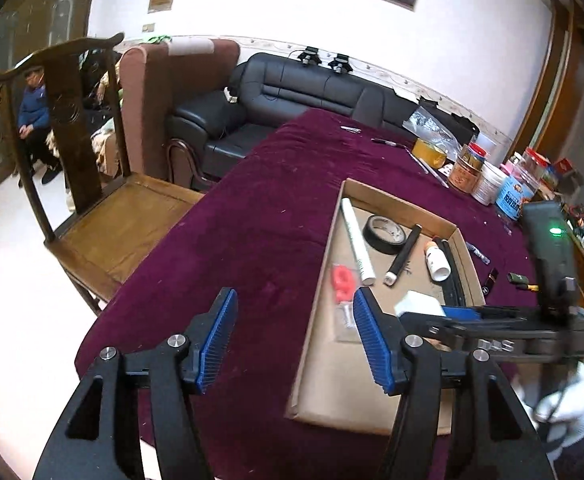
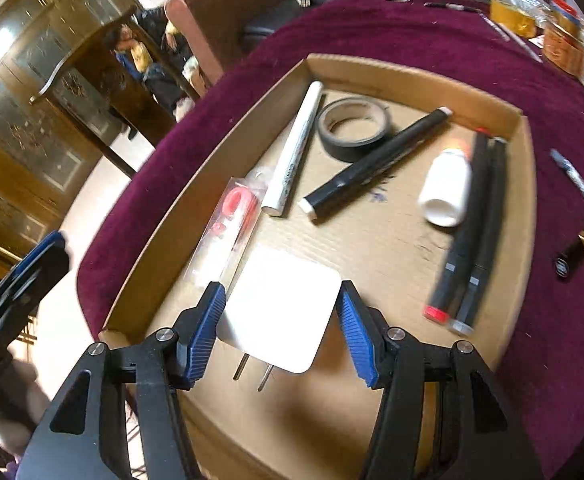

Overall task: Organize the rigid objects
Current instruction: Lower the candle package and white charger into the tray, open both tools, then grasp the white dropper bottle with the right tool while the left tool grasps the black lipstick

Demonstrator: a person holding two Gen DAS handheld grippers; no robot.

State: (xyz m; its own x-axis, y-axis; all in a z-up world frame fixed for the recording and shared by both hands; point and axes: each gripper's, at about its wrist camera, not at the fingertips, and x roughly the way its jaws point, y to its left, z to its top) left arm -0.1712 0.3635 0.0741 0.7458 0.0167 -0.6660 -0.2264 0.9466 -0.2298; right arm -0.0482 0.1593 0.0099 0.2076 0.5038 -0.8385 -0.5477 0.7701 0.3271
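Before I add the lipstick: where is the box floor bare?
Bare cardboard lies between the white charger and the marker pair, below the white bottle. The far end, around the tape roll, is crowded.

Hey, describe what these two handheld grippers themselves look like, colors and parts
Both the left gripper and right gripper have black angular linkage arms with round silver pivot bolts, ending in blue ribbed fingers. A white glove covers the hand on the right one, whose upright black body carries a green light.

Left wrist view looks across the table from beside the cardboard tray (image 1: 372,200); right wrist view hovers close above it.
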